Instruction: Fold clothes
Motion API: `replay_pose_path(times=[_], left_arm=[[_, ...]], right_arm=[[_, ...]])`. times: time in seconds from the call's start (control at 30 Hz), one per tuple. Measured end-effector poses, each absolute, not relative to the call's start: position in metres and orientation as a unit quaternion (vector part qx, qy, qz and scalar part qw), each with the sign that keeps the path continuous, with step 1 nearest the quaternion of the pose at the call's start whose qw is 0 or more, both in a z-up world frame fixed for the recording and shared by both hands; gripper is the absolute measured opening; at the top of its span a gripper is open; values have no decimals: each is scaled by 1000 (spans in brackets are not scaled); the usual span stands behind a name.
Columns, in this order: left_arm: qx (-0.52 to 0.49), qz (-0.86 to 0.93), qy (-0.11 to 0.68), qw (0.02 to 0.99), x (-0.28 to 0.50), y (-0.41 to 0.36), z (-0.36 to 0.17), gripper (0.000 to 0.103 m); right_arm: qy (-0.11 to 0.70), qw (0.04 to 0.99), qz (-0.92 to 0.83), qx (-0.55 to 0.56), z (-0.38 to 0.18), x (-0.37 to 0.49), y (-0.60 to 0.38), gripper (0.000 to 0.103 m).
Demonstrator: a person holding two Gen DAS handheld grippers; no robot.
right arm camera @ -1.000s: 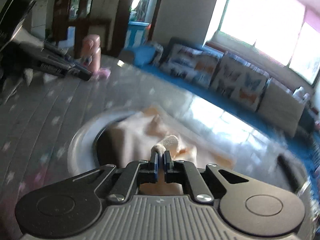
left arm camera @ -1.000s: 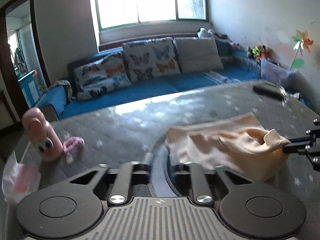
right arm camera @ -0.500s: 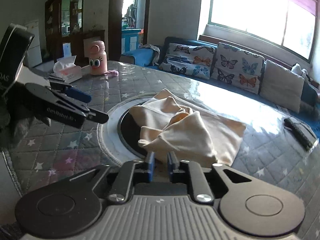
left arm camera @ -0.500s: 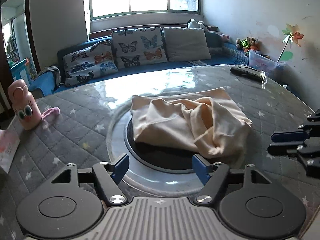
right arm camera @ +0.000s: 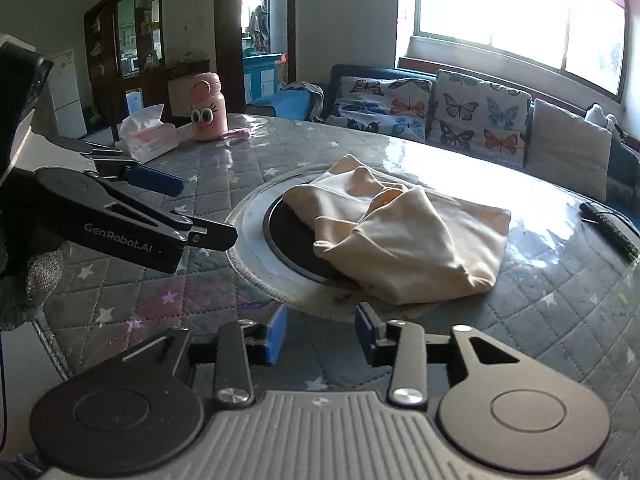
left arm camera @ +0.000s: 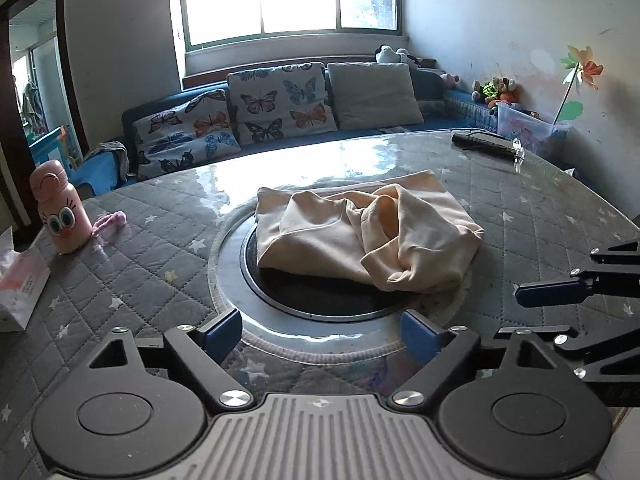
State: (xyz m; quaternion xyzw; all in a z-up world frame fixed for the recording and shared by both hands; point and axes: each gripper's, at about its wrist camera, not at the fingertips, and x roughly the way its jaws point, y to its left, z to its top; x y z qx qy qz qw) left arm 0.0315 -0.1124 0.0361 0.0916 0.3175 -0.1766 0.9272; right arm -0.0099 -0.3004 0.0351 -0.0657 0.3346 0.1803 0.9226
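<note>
I am holding the left gripper [left arm camera: 320, 334] over the near edge of the round table [left arm camera: 540, 208], and its jaws are spreading wider with nothing between them but the quilted grey cover. The right gripper [right arm camera: 320, 334] is hovering just short of the garment, its jaws also opening and pinching nothing. The cream-coloured garment [left arm camera: 360, 236] is lying loosely bunched in the middle of the table, draped over the far and right part of the dark round inset [left arm camera: 320, 300], with a rumpled fold rising along its top. I am seeing the right gripper [left arm camera: 560, 292] coming in from the right edge of the left wrist view, clear of the cloth, and the left gripper [right arm camera: 188, 216] reaching in from the left of the right wrist view. A pink bottle with cartoon eyes [right arm camera: 208, 108] is standing at the far left of the table beside a tissue pack [right arm camera: 148, 136], and a black remote [left arm camera: 482, 142] is resting near the far right edge.
</note>
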Motion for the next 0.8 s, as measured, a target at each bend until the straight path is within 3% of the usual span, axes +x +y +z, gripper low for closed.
replay_pose_path(times=[0.47, 0.8], left_arm=[[103, -162, 315, 930, 15, -114, 34, 99], [108, -160, 321, 927, 18, -117, 31, 101]], right_arm=[[335, 923, 179, -55, 31, -18, -293, 57], [339, 922, 179, -50, 31, -15, -291, 61]])
